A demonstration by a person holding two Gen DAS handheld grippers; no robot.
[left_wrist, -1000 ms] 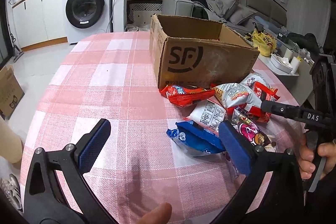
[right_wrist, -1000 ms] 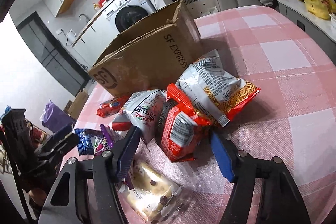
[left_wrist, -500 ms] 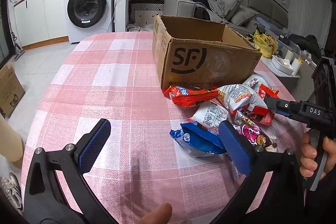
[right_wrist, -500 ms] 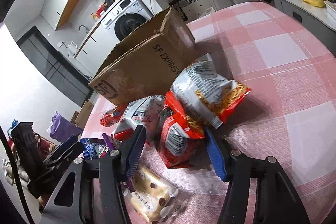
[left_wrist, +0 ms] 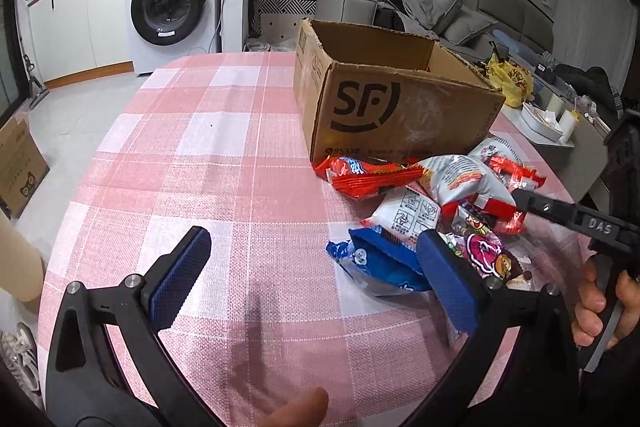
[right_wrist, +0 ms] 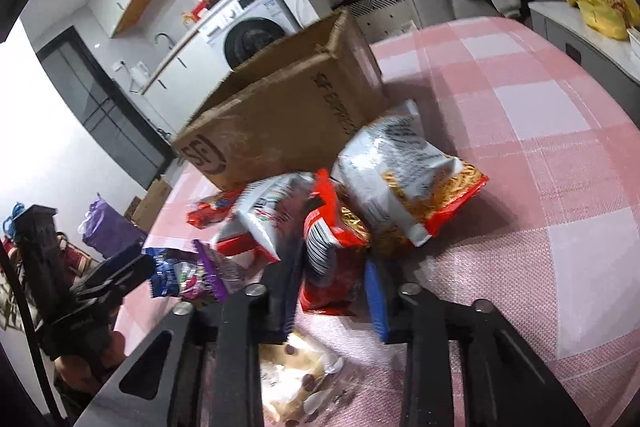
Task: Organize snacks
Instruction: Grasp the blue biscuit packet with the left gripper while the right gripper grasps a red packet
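One open cardboard box (left_wrist: 400,107) stands on the checked tablecloth (left_wrist: 200,167); its inside is hidden from both cameras. Just in front of it lie about eight snack packets in a loose pile. The right gripper (right_wrist: 334,291) has its jaws clamped narrow on one red packet (right_wrist: 328,251) in that pile. The left gripper (left_wrist: 312,279) hangs wide open over bare cloth, holding nothing, one blue packet (left_wrist: 376,267) beside its right pad

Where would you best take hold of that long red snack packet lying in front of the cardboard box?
Probably across the middle of the long red packet, coming from above with fingers on its two long edges. It lies flat and narrow against the cardboard box, so end-on access from the box side is blocked.
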